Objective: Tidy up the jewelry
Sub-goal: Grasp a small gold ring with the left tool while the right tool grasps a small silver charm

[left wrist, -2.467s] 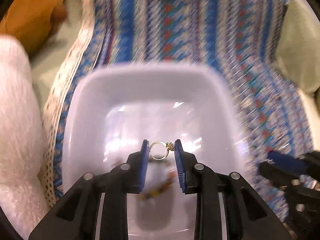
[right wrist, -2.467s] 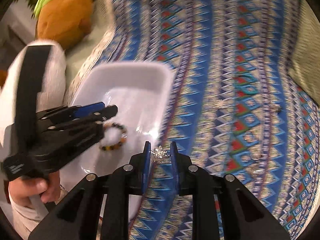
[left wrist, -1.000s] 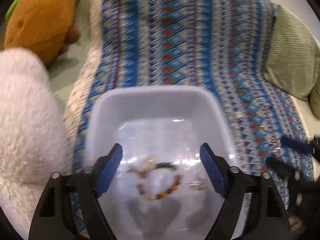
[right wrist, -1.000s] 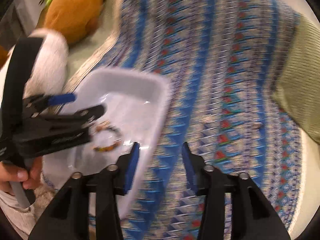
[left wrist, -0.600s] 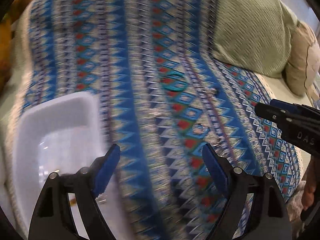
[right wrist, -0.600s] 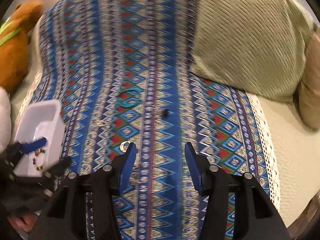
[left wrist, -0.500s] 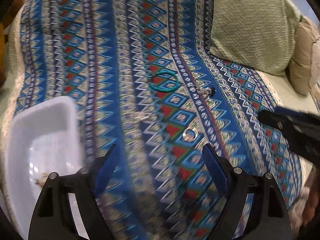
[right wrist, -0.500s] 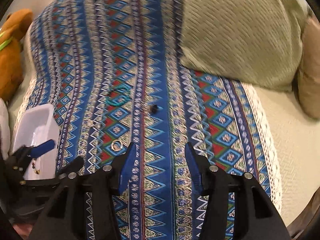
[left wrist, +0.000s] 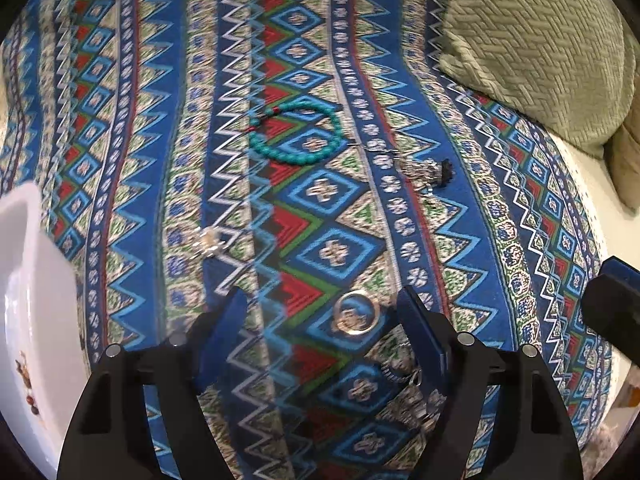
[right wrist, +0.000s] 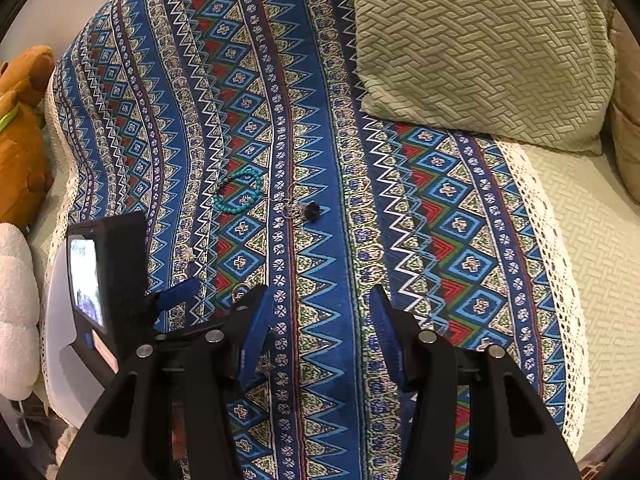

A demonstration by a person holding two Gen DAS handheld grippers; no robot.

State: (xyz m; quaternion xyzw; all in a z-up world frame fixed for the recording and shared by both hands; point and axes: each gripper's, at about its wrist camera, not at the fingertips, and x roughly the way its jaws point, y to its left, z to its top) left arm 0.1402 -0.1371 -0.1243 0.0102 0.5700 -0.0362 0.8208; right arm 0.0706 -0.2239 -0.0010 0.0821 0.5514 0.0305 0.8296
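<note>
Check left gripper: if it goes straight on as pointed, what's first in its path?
Likely the gold ring, lying on the patterned blanket between the open left gripper fingers; depth is uncertain.

The left wrist view looks down close over the patterned blanket (left wrist: 320, 208); the right wrist view sits higher and farther back. Both share the turquoise bracelet (left wrist: 298, 134) and green pillow (right wrist: 480, 48).

gold ring (left wrist: 355, 314) flat on blanket, turquoise bead bracelet (left wrist: 297, 134) beyond
</note>
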